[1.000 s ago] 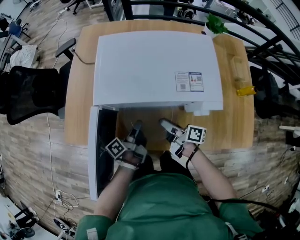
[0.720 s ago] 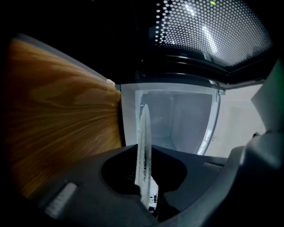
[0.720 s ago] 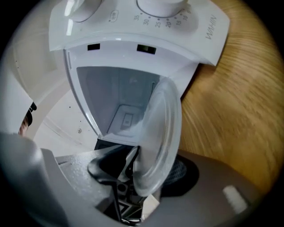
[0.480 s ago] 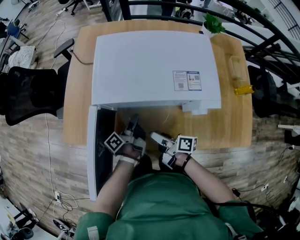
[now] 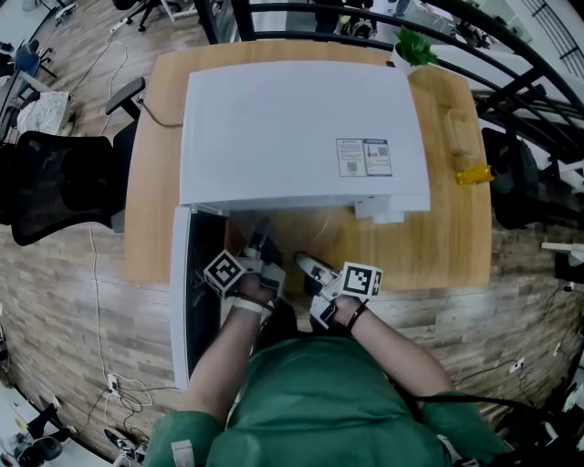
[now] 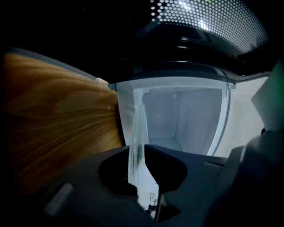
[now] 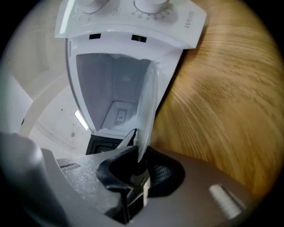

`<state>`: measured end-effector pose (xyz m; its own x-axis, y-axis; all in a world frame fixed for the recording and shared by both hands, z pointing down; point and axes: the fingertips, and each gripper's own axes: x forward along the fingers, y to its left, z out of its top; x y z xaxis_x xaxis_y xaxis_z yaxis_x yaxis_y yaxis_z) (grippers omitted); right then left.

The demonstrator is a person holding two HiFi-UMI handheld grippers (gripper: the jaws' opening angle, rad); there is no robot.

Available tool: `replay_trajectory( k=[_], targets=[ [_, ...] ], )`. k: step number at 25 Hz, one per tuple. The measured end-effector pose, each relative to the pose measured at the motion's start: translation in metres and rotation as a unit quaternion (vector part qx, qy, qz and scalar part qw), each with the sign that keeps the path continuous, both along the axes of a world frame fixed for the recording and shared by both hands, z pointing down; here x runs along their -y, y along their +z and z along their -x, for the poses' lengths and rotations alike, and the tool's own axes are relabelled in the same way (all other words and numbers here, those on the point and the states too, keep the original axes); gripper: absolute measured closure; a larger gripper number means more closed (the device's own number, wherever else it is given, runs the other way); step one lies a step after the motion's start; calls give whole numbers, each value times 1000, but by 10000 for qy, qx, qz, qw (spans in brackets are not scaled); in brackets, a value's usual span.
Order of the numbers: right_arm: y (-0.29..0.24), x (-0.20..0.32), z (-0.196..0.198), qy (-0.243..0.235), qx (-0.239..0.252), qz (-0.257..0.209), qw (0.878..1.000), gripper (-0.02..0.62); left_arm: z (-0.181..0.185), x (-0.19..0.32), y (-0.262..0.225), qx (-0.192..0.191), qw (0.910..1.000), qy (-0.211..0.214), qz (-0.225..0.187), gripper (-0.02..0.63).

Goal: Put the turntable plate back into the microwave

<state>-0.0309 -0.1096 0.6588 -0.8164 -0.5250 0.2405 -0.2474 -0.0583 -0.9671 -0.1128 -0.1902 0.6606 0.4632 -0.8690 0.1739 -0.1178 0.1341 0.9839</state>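
Left gripper view shows your left gripper (image 6: 141, 151) clamped on the rim of the glass turntable plate (image 6: 136, 126), both jaws pressed against the glass. The plate shows edge-on as a thin pale sliver running from the jaws toward the open cavity (image 6: 186, 115) of the microwave. The wood desk (image 6: 57, 119) fills the left side of that view.

In the right gripper view, your right gripper (image 7: 141, 156) has its jaws closing on the opposite rim of the same plate, and the glass already sits between the pads. Past it you can see the lit cavity and the dials (image 7: 151, 4) of the control panel.

From the head view, both grippers sit close together over the desk's front edge, just outside the microwave (image 5: 301, 128), so the plate is held between them in front of the opening. The door (image 5: 194, 292) stands swung open just left of your left gripper.
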Motion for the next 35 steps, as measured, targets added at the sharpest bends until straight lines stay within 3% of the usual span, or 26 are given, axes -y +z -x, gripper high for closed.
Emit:
replay_trajectory(
  k=[5, 14, 16, 18, 20, 24, 27, 30, 32, 35],
  targets=[
    [6, 9, -10, 349, 174, 252, 9989, 552, -11, -3, -16, -116, 9992, 302, -234, 460],
    [9, 40, -31, 896, 304, 340, 9949, 558, -2, -35, -2, 445, 9984, 273, 230, 448],
    [8, 46, -34, 974, 321, 320, 9942, 560, 2, -38, -2, 575, 9978, 228, 257, 477],
    [7, 53, -37, 1026, 336, 267, 9938, 560, 4, -35, -4, 645, 9974, 219, 232, 558],
    [6, 60, -39, 1059, 329, 169, 9937, 556, 3, -29, -4, 664, 9972, 244, 247, 565],
    [-4, 69, -35, 868, 207, -257, 9957, 432, 5, -17, -5, 586, 9979, 97, 276, 569],
    [-7, 65, -24, 656, 180, -265, 9973, 429, 7, -10, -4, 576, 9980, 53, 273, 569],
    [-2, 58, -20, 538, -224, -95, 9983, 500, 7, -3, -4, 602, 9978, 61, 256, 569],
    [-1, 60, -20, 508, -442, -133, 9976, 584, 6, 0, -4, 624, 9977, 72, 242, 569],
    [0, 68, -24, 643, -461, -97, 9968, 591, 3, 6, -4, 722, 9970, 152, 226, 568]
  ],
)
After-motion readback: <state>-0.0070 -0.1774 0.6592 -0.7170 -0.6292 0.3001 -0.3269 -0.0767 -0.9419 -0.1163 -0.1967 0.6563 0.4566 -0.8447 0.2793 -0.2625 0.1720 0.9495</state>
